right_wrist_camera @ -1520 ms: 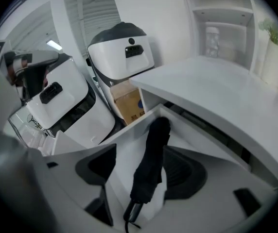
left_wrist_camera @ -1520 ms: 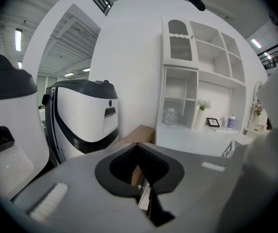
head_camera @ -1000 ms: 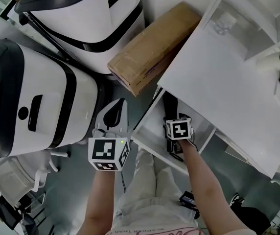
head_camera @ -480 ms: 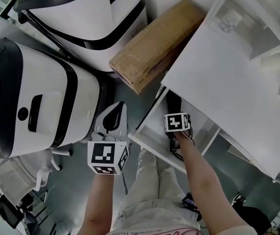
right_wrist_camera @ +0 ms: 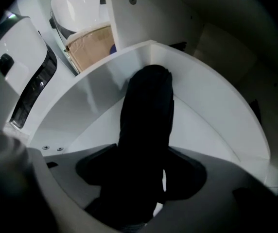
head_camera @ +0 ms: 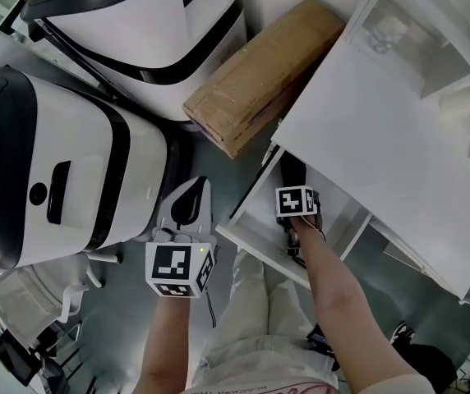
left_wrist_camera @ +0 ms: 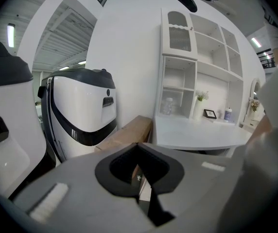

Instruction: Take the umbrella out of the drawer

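Black umbrella (right_wrist_camera: pixel 146 106) runs toward 12 o'clock from your right tongs (right_wrist_camera: pixel 144 152), which are clamped on its near end inside the drawer (right_wrist_camera: pixel 202 110). Left tongs (left_wrist_camera: pixel 138 147) are together and empty, at 8 o'clock in the head view.

The table (head_camera: pixel 383 130) is overhanging the rear of the open drawer (head_camera: pixel 256 213), so only its front part is lying open from above. The umbrella (right_wrist_camera: pixel 146 110), clamped in the right gripper (right_wrist_camera: pixel 145 177), is taking up the drawer's middle. A cardboard box (head_camera: pixel 255 72) and a white machine (head_camera: pixel 79 171) are crowding the floor on the person's left.
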`<state>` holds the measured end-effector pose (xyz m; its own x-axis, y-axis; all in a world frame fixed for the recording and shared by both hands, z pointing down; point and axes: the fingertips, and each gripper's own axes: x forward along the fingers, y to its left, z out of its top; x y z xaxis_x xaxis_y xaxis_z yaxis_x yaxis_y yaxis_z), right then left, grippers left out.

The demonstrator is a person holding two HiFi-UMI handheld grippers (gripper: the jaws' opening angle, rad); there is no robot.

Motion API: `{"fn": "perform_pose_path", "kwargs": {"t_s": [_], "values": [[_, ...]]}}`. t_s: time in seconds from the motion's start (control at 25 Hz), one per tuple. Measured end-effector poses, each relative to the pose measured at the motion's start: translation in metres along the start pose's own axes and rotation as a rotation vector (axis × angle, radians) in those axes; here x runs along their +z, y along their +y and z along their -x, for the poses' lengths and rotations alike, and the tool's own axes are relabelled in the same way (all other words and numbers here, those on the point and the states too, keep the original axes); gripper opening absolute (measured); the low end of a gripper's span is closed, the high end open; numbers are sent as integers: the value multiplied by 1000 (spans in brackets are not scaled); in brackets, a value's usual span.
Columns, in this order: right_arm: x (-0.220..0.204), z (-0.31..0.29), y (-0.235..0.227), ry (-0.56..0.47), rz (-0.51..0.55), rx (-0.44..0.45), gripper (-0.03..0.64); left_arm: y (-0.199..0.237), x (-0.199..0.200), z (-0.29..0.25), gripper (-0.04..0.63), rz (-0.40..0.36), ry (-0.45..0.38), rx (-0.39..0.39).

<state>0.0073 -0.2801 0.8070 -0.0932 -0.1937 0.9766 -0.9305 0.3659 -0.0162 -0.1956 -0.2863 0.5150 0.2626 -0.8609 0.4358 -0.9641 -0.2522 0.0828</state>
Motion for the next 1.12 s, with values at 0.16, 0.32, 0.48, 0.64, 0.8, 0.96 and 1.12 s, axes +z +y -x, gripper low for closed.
{"fn": "perform_pose_path", "kwargs": {"t_s": [0.16, 0.32, 0.48, 0.64, 0.8, 0.96, 1.12], "values": [[-1, 2, 1, -19, -21, 12, 281, -5, -3, 0, 9, -3, 12, -13], [-4, 6, 3, -11, 9, -6, 268, -5, -2, 3, 9, -5, 12, -15], [-14, 13, 4, -1, 74, 6, 264, -6, 2, 5, 9, -1, 2, -11], [-19, 23, 4, -7, 108, 31, 264, -7, 9, 7, 9, 0, -9, -9], [-19, 33, 5, -12, 146, 42, 264, -6, 15, 11, 9, 4, -23, -9], [-17, 46, 6, -22, 179, 42, 264, -7, 22, 17, 9, 9, -35, -4], [-15, 61, 10, -32, 203, 62, 264, -7, 33, 24, 9, 6, -50, 4]]}}
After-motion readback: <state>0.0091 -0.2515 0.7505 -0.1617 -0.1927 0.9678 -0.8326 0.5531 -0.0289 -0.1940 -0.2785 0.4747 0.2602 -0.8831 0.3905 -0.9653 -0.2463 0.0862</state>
